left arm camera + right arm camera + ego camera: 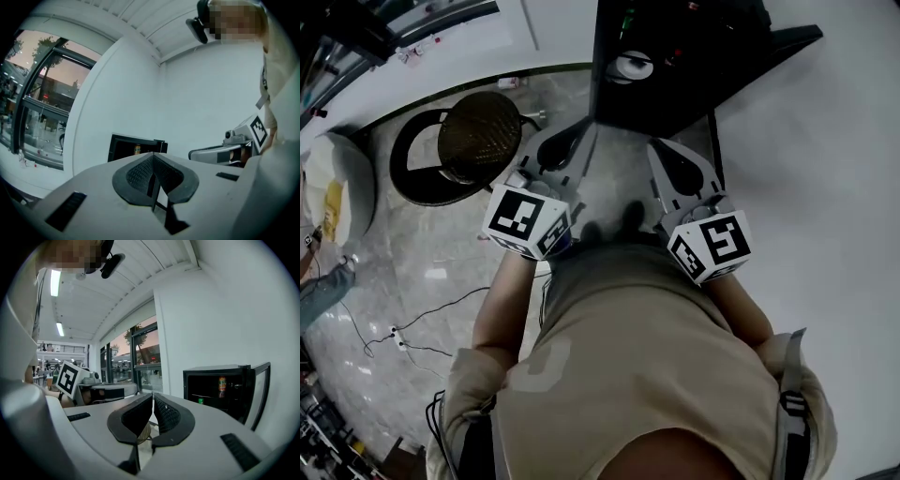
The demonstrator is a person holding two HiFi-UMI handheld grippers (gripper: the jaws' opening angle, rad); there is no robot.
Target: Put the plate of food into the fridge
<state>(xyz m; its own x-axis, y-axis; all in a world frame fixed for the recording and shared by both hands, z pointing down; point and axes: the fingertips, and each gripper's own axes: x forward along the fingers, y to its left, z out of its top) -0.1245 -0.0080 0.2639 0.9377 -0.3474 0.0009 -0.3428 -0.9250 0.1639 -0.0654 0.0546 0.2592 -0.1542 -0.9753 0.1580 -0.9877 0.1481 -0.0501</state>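
— In front of the mini fridge [220,390], what is the status of both tongs?
— Left tongs [153,155]: jaws together, nothing between the pads. Right tongs [153,396]: jaws together, likewise empty. Both are held side by side, pointing toward the fridge and not touching it.
— Location of the plate of food?
— It is not in any view, neither in the tongs nor visible on a shelf. The transfer appears not yet started.
— Hazards from here?
— 1. Closed jaws cannot take a plate rim. Open them before approach, or they will shove the plate.
2. A flat plate gripped at one edge is likely to tip and shed food. Grip opposite edges and keep it level.
3. The fridge door [261,389] stands open at the cabinet's right, and a wide swing could strike it.
4. An orange can [222,386] stands upright on a shelf inside. A plate pushed in carelessly could topple it.
5. Cables [422,328] lie across the floor [431,253] near a round stool [478,136]. These are a trip risk.
— Materials and shapes?
— Fridge: black, box-shaped, hard-edged, with a thin dark-framed door that is probably glazed.
Tongs: pale grey moulded shells with black cross-hatched pads tapering to a point.
Floor: glossy, stone-patterned, likely slick.
Stool: woven circular seat in a dark ring frame.
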